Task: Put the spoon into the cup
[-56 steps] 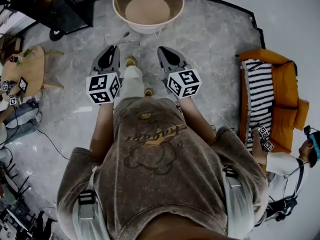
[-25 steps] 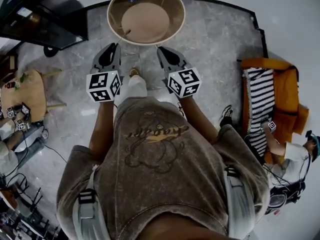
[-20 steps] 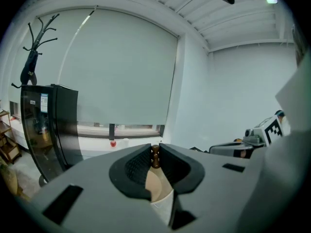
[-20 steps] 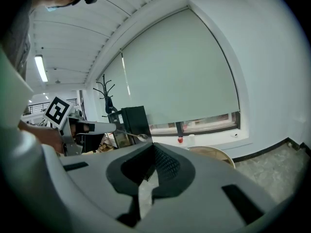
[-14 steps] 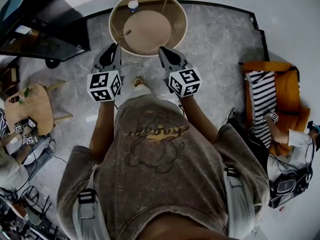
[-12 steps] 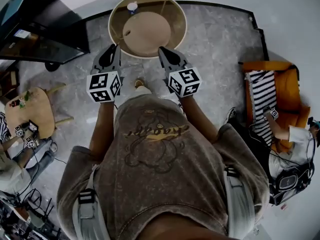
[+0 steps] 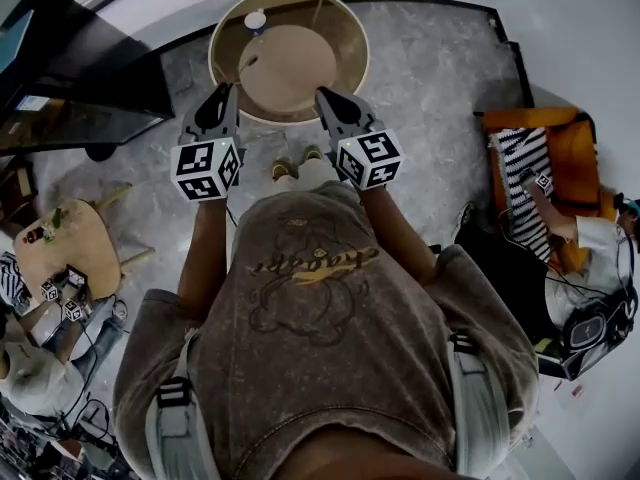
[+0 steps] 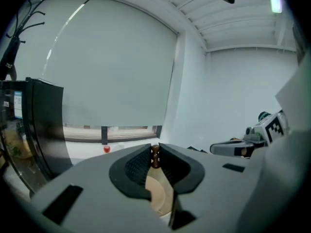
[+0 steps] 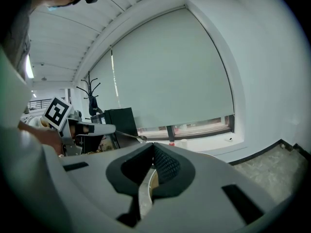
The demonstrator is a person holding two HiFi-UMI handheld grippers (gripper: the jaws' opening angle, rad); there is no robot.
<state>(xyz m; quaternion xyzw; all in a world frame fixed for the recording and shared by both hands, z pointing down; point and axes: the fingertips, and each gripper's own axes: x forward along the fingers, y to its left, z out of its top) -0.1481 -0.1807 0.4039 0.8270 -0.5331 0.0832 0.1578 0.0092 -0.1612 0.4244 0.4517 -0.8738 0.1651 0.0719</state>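
Left gripper: clamped on spoon handle, its tip over the table rim.
Right gripper: jaws together, empty.
Cup: on table's far side.

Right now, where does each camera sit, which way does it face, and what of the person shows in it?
Head view: on the person's head, facing steeply down at the round table; shows torso, both forearms, left gripper and right gripper.
Left gripper view: on the left gripper, facing a window blind; shows its jaws shut on the spoon.
Right gripper view: on the right gripper, facing the same blind; shows its closed, empty jaws.
Shared: each gripper view catches the other gripper at its edge.
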